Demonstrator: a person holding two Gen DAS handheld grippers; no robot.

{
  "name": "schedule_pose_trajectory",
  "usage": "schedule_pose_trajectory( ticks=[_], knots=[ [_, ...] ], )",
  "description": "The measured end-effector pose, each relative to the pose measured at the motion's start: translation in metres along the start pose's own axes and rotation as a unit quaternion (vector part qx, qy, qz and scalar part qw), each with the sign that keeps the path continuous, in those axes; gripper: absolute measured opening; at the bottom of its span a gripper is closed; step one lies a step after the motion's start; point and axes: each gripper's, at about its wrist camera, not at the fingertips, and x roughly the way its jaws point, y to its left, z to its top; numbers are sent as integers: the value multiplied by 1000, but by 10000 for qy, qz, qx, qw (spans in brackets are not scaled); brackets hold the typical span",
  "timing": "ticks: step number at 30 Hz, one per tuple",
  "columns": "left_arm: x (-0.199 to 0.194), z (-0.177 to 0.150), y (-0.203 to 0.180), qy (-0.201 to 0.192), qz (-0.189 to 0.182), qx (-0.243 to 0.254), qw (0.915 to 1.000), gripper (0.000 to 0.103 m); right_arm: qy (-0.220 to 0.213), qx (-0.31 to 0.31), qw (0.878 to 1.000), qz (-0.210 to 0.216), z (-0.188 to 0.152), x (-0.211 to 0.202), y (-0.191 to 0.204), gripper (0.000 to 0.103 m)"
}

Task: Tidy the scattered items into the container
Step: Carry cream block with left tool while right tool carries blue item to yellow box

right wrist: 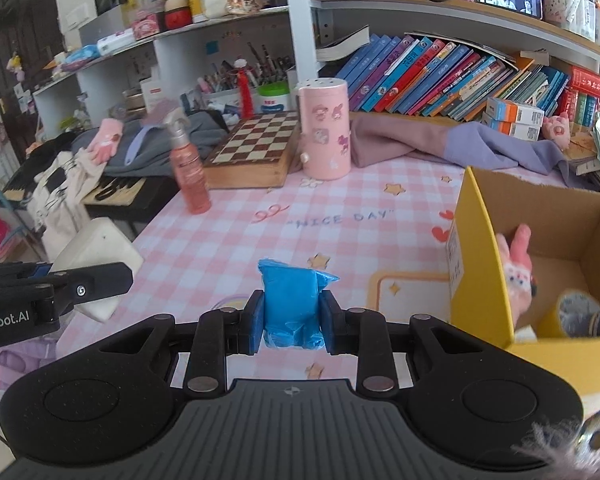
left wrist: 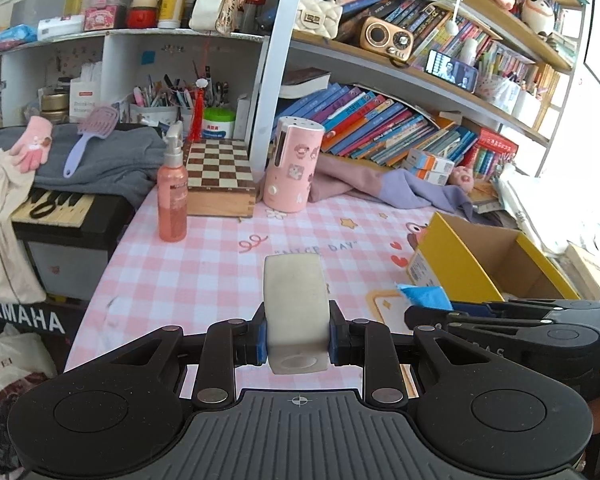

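Above the pink checked tablecloth (right wrist: 228, 240), the left gripper (left wrist: 298, 338) clamps a white block (left wrist: 296, 304) and the right gripper (right wrist: 288, 322) pinches a blue packet (right wrist: 290, 304) — both near the yellow box (right wrist: 476, 264). Either load could snag its near wall, or the two grippers could knock together. Open cloth lies ahead; the box already holds a pink toy (right wrist: 518, 268).

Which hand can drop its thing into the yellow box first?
Probably the right gripper: its blue plastic packet sits nearer the yellow cardboard box; the left gripper with the white block is farther.
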Motion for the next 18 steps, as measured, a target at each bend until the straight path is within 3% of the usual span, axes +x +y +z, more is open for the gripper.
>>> schedule_pose_trajectory(
  ticks=[18],
  knots=[
    [-59, -51, -14, 197, -370, 101, 9991, 25, 139, 218, 9995, -155, -71, -69, 27, 26]
  ],
)
